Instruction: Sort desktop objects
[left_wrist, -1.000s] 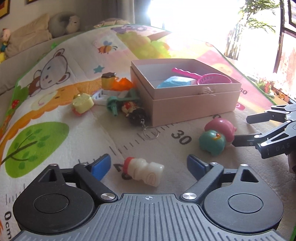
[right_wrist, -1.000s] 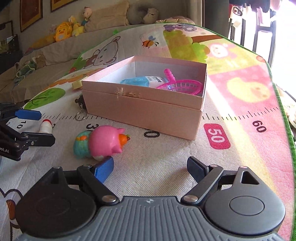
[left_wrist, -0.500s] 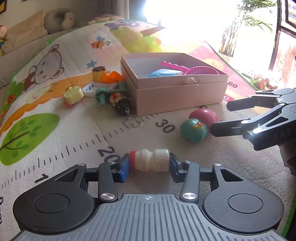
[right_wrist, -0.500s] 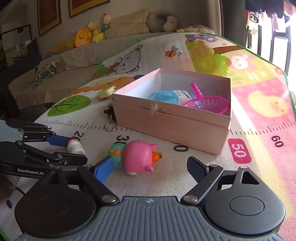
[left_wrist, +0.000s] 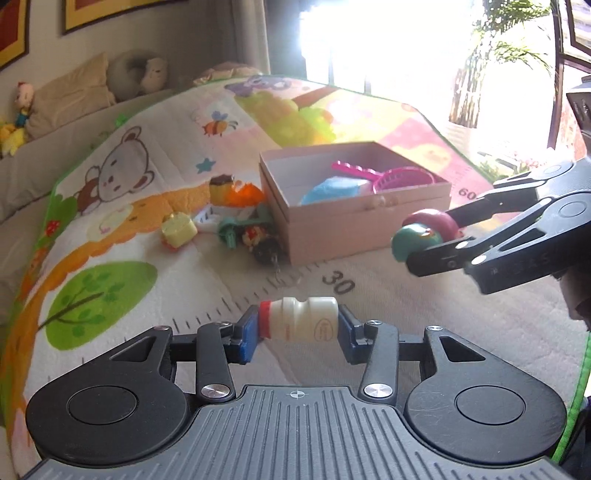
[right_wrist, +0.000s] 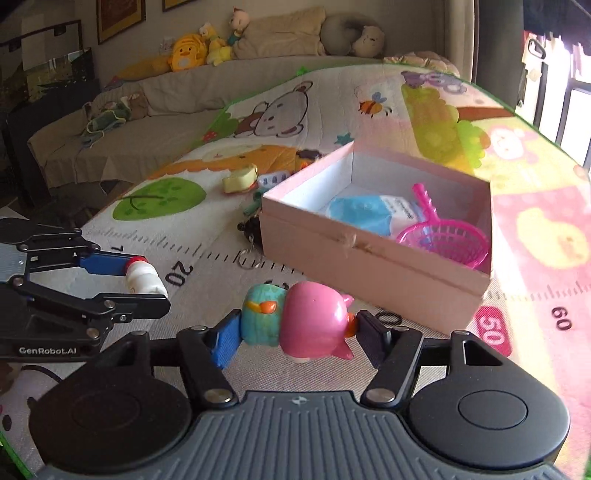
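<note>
My left gripper (left_wrist: 297, 326) is shut on a small white bottle with a red cap (left_wrist: 298, 322), held sideways above the mat; it also shows in the right wrist view (right_wrist: 142, 277). My right gripper (right_wrist: 295, 328) is shut on a pink and teal toy figure (right_wrist: 299, 319), lifted off the mat; it shows in the left wrist view (left_wrist: 424, 230) too. An open pink box (right_wrist: 369, 254) stands ahead and holds a blue packet (right_wrist: 364, 214) and a pink toy net (right_wrist: 443, 232).
Several small toys lie left of the box (left_wrist: 354, 218): a yellow block (left_wrist: 178, 232), an orange piece (left_wrist: 242, 194), a green toy (left_wrist: 231, 232) and a dark keychain (left_wrist: 266, 251). A sofa with plush toys (right_wrist: 192, 51) runs along the back.
Both grippers have risen off the mat. The left one closed on the bottle earlier and lifted it. The right one has closed on the pink and teal figure and lifted it.
</note>
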